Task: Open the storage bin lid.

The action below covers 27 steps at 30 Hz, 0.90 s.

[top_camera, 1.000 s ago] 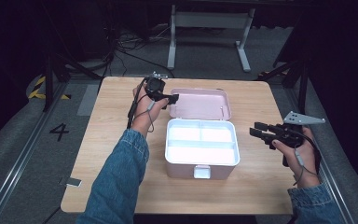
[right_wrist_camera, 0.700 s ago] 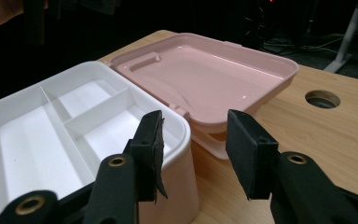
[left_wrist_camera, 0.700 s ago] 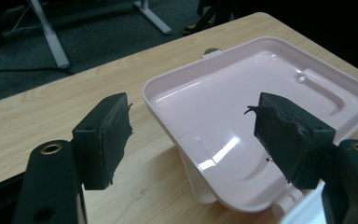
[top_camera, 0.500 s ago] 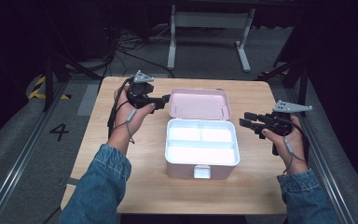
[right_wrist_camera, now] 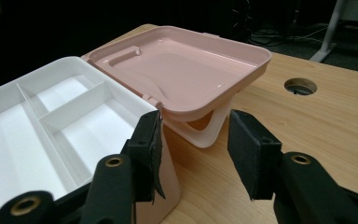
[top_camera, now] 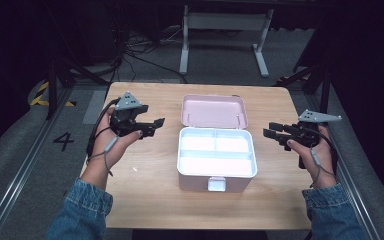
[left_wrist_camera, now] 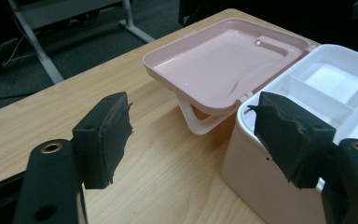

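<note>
A big wooden table [top_camera: 145, 185] sits in the middle, with a dark floor all around it. In the right gripper view there is a round hole [right_wrist_camera: 300, 86] in the table top.

On the table, near the middle, stands a box [top_camera: 217, 159]. The box is white inside, with thin walls that split it into three parts. The parts look empty. A small white latch [top_camera: 217, 184] sticks out on the side of the box that faces the person. The pink lid [top_camera: 214, 111] is flipped open and lies back behind the box, away from the person. A white handle [left_wrist_camera: 196, 122] hangs under the lid.

A person's two arms in blue jean sleeves [top_camera: 82, 210] come in from the bottom.

The left gripper [top_camera: 156, 125] is on the left of the box, a little way from it, and points toward it. Its jaws are spread wide apart and grasp nothing.

The right gripper [top_camera: 270, 129] is just beside the right side of the box and points toward it. Its jaws are apart too, with nothing between them.
</note>
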Tool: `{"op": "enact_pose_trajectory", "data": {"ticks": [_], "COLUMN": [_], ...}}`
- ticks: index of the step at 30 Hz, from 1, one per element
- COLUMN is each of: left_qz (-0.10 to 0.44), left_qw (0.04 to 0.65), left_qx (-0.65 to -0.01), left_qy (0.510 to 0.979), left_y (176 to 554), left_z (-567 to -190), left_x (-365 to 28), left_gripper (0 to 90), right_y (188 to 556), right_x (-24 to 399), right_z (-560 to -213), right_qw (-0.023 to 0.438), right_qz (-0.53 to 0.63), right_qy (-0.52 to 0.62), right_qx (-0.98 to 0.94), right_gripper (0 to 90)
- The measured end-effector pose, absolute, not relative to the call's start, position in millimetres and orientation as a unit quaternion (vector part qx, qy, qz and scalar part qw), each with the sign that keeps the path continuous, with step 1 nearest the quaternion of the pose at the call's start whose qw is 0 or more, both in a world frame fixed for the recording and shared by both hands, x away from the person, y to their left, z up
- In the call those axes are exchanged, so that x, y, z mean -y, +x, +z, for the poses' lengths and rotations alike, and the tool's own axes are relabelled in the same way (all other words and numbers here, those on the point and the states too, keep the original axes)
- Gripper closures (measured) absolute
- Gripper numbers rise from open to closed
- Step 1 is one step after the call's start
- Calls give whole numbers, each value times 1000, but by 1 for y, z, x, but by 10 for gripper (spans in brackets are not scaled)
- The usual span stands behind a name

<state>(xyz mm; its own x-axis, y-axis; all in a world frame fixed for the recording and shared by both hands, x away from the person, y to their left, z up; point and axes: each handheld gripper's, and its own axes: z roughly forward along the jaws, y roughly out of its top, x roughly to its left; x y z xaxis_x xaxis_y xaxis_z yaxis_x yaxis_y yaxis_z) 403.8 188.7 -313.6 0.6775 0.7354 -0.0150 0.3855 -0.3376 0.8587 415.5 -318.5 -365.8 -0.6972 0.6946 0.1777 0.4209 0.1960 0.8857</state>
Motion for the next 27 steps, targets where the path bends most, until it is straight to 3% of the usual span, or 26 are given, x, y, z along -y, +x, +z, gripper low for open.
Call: {"op": "enact_pose_trajectory", "data": {"ticks": [16,27], "left_qz": [169,209], "left_qw": [502,414], "left_qx": [-380,-445], "left_qy": [758,766], "left_y": [367,362], "left_z": [-343,-373], "left_x": [-233,-253], "left_gripper": [257,250], "right_y": [407,404], "right_x": [335,336], "right_z": [-374,-384], "right_qw": [130,130], "right_qz": [503,486], "right_qy": [386,392], "right_qx": [-762,-770], "right_gripper": [546,533]}}
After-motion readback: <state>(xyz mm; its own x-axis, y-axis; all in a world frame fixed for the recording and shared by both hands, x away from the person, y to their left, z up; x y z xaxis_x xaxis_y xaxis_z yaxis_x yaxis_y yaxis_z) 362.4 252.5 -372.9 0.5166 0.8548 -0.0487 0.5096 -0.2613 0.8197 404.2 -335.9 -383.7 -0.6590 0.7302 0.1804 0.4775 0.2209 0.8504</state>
